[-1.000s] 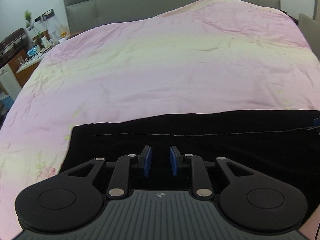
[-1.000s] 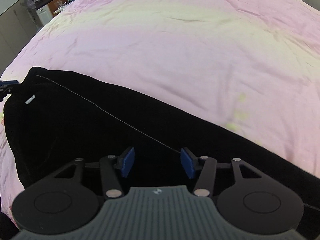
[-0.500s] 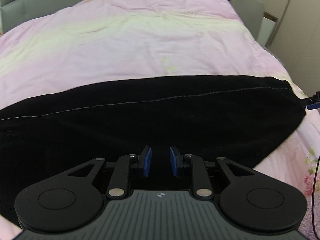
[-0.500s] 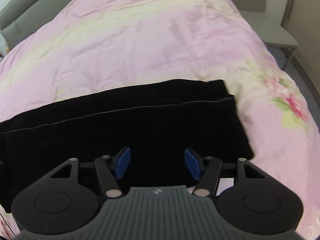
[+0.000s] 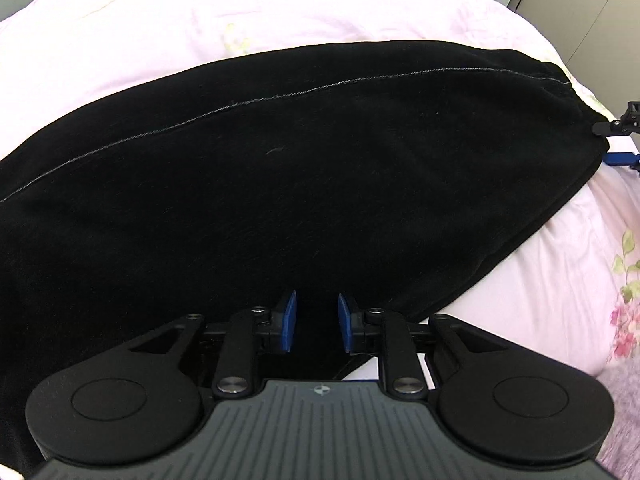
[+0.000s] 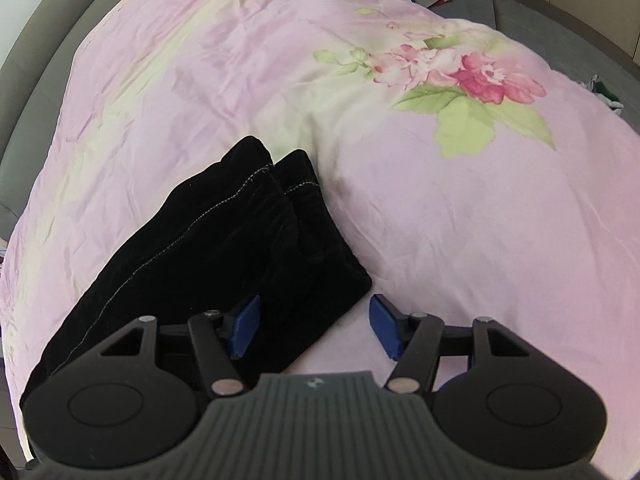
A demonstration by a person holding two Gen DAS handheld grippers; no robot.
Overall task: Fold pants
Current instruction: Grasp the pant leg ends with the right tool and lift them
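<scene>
Black pants (image 5: 300, 184) lie flat on the pink bedspread (image 5: 200, 20), folded lengthwise, a pale seam running along them. My left gripper (image 5: 317, 322) hovers low over the near edge of the pants, its blue pads a small gap apart, nothing between them. In the right wrist view the two leg ends (image 6: 256, 216) lie stacked, hems pointing away. My right gripper (image 6: 314, 330) is open wide over the near corner of the leg ends, left pad over the cloth, right pad over the bedspread. The right gripper's tip (image 5: 624, 136) shows at the leg end in the left wrist view.
The bedspread (image 6: 460, 220) has a pink flower print (image 6: 460, 76) beyond the leg ends. A grey headboard (image 6: 24, 92) curves along the left. A chair leg and floor (image 6: 552, 4) lie past the bed's far right edge.
Both grippers have swung right along the pants toward the leg ends. The right gripper now looks at the hems and has opened a little wider. The left gripper's gap is unchanged.
</scene>
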